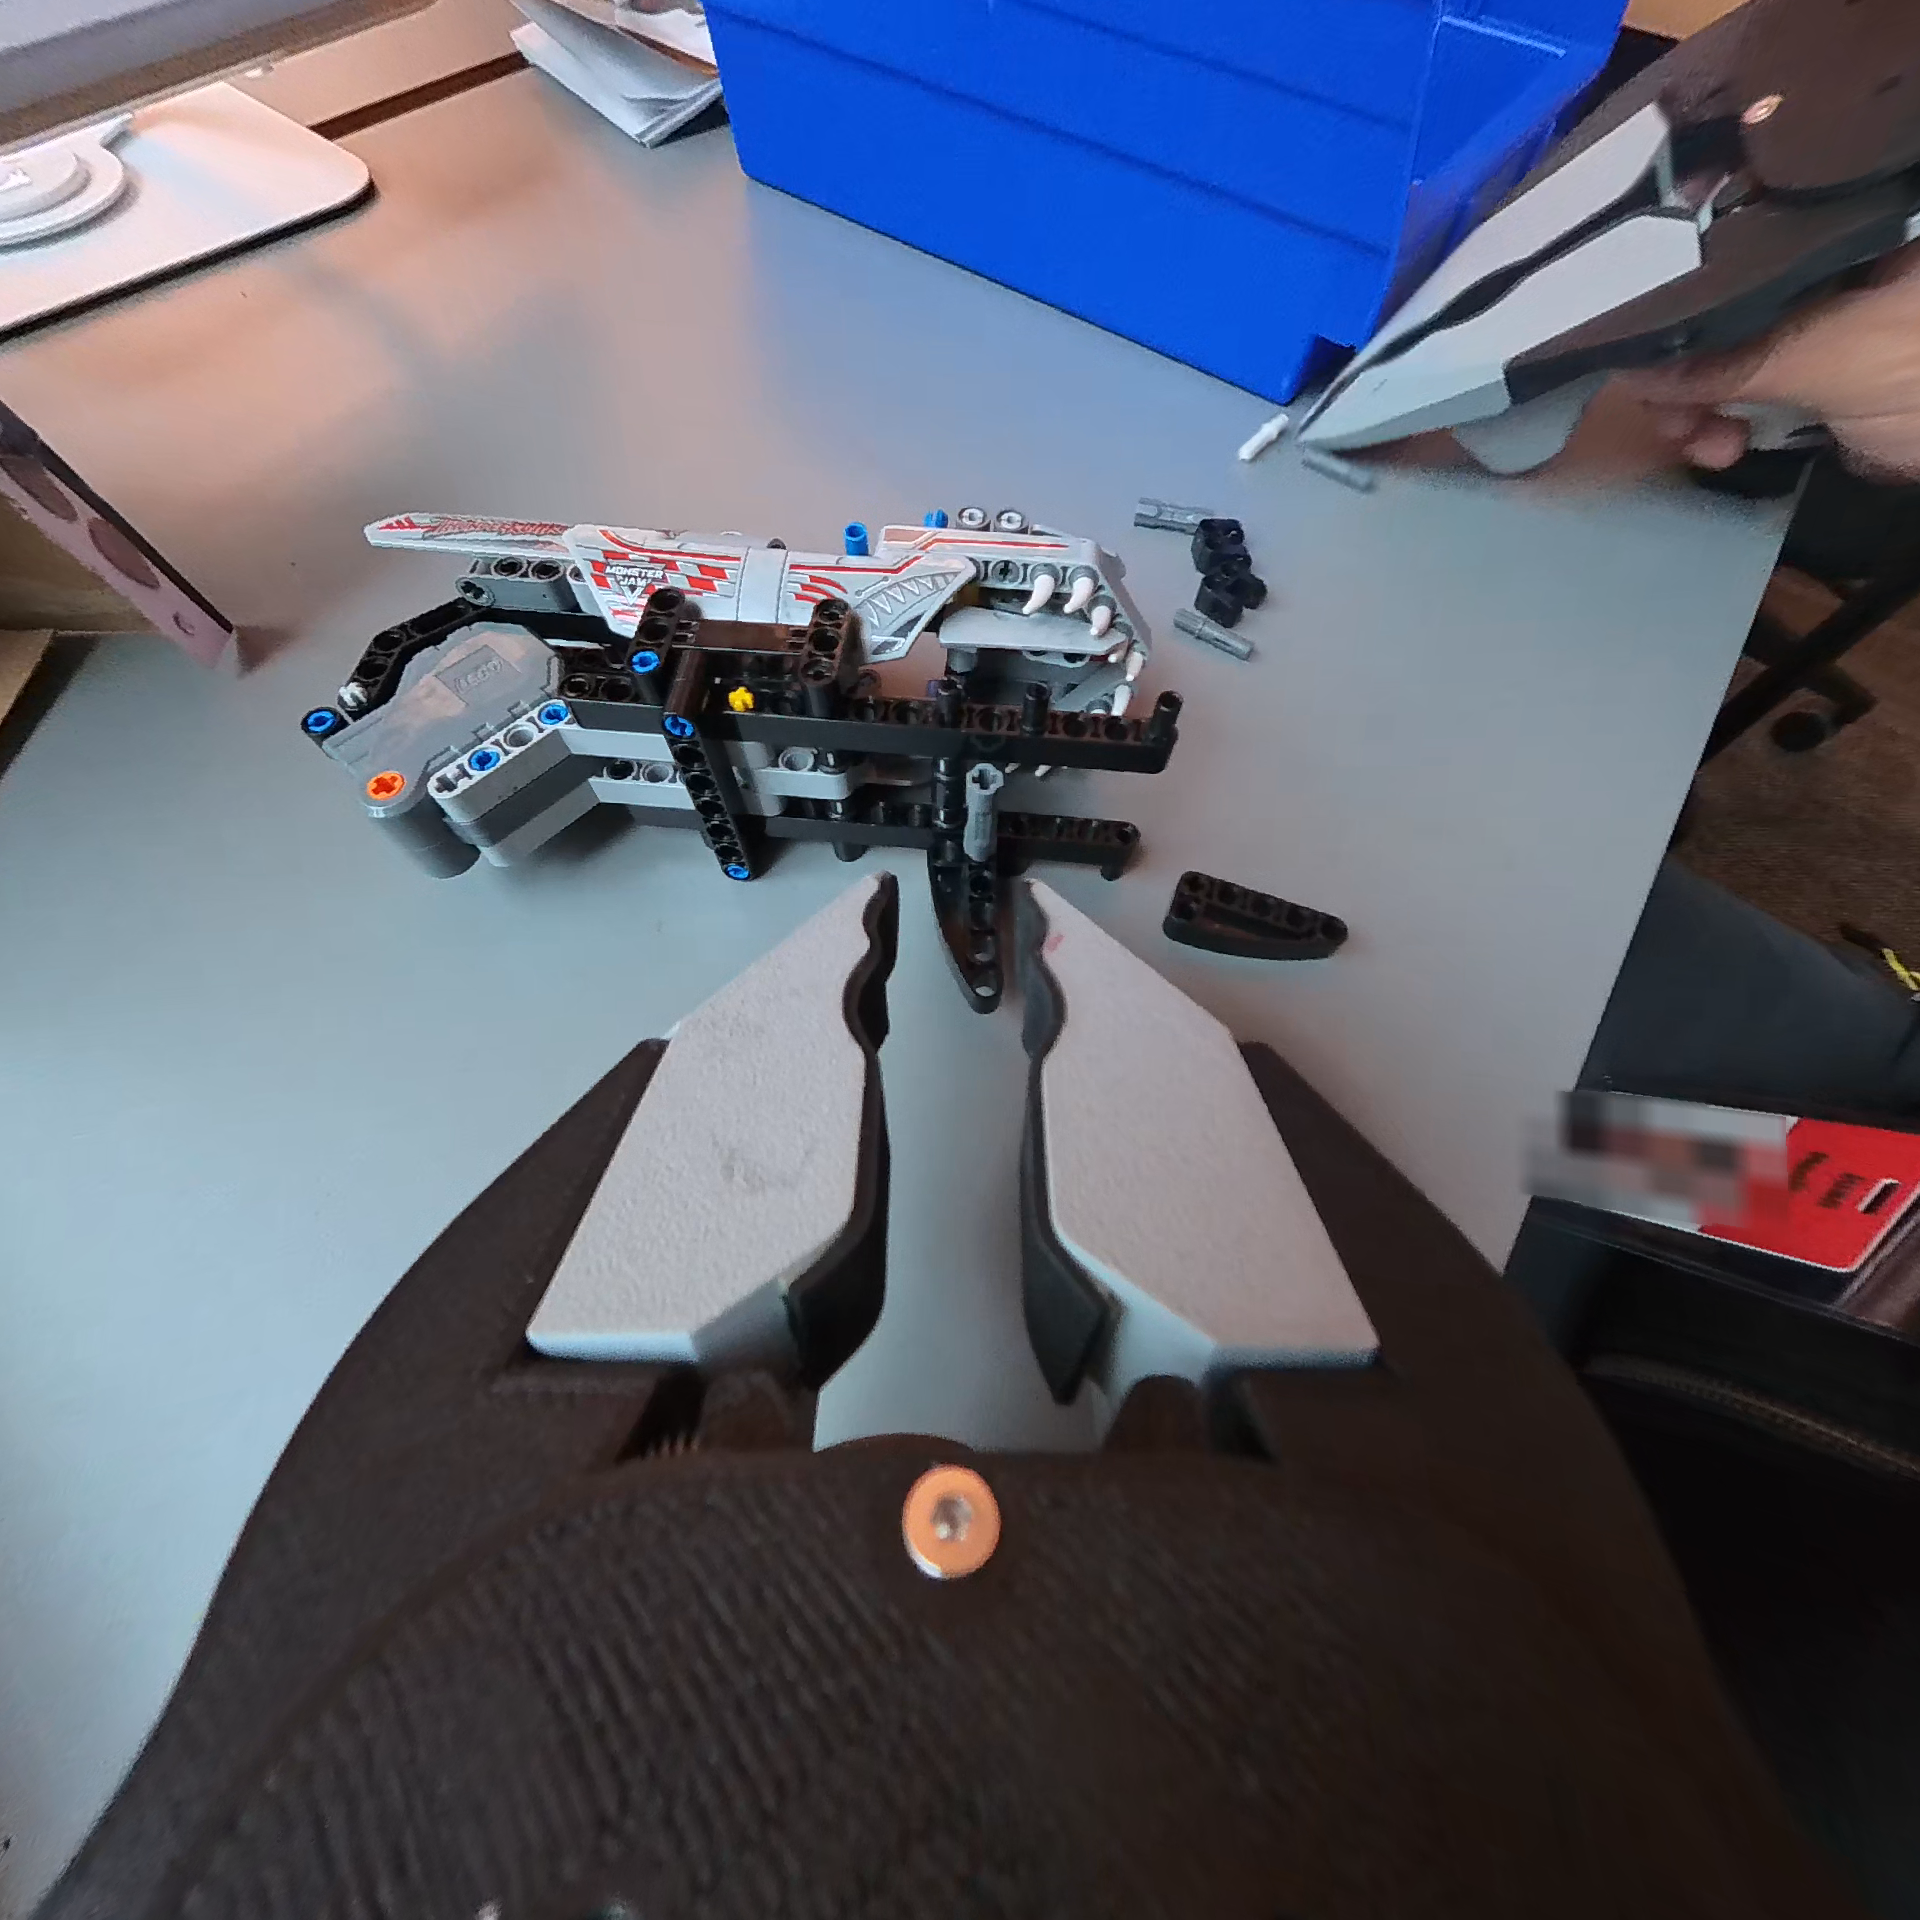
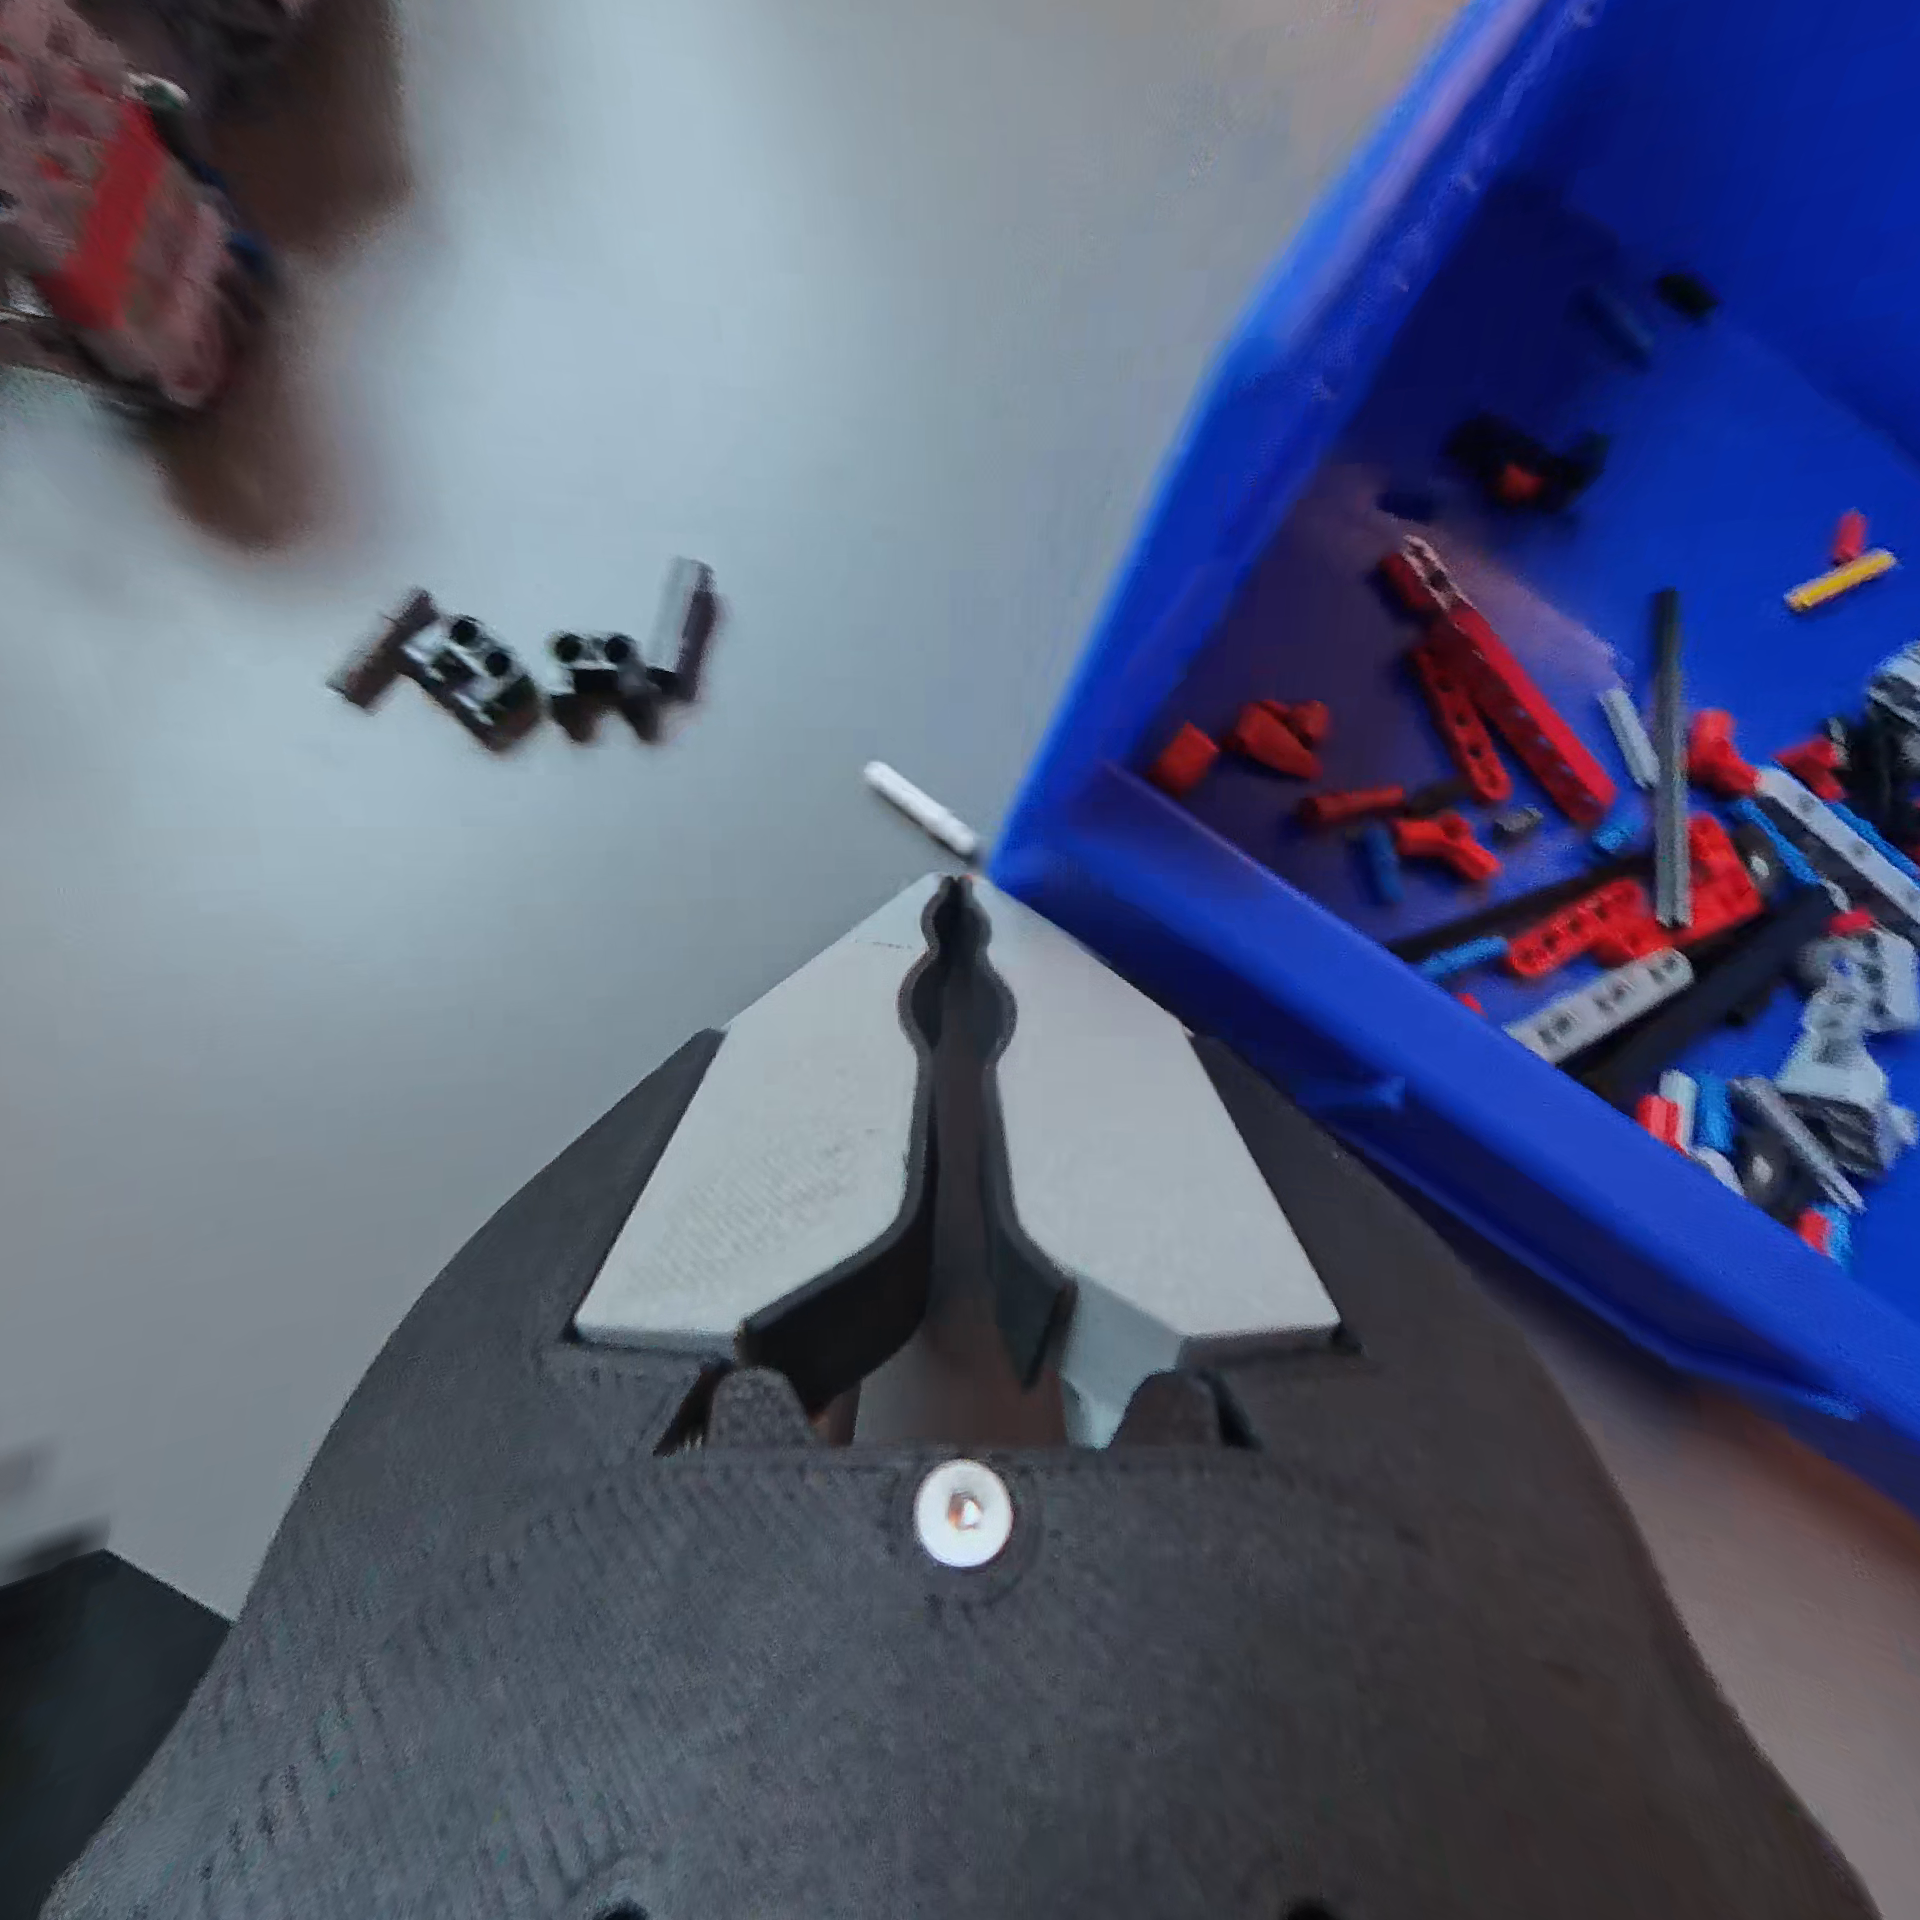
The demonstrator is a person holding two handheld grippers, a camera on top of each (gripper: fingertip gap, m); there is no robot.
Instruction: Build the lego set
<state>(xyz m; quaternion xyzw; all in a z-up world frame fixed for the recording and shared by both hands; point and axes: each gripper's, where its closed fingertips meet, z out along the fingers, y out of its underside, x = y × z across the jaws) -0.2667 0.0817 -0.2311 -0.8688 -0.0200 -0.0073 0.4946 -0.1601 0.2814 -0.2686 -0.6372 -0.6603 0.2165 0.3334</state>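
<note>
While the left hand-held gripper (image 1: pixel 956 894) gapes empty just before the lego model (image 1: pixel 727 686), right hand-held gripper (image 2: pixel 954 883) closed, empty.

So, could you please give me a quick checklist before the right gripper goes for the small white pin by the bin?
1. Right gripper empty: ok, shut on nothing.
2. Right gripper open for the pick: not ok.
3. White pin free on the table: ok.
4. Room beside the blue bin: cannot tell.
5. Left gripper open: ok.
6. Model flat on the table: ok.
</note>
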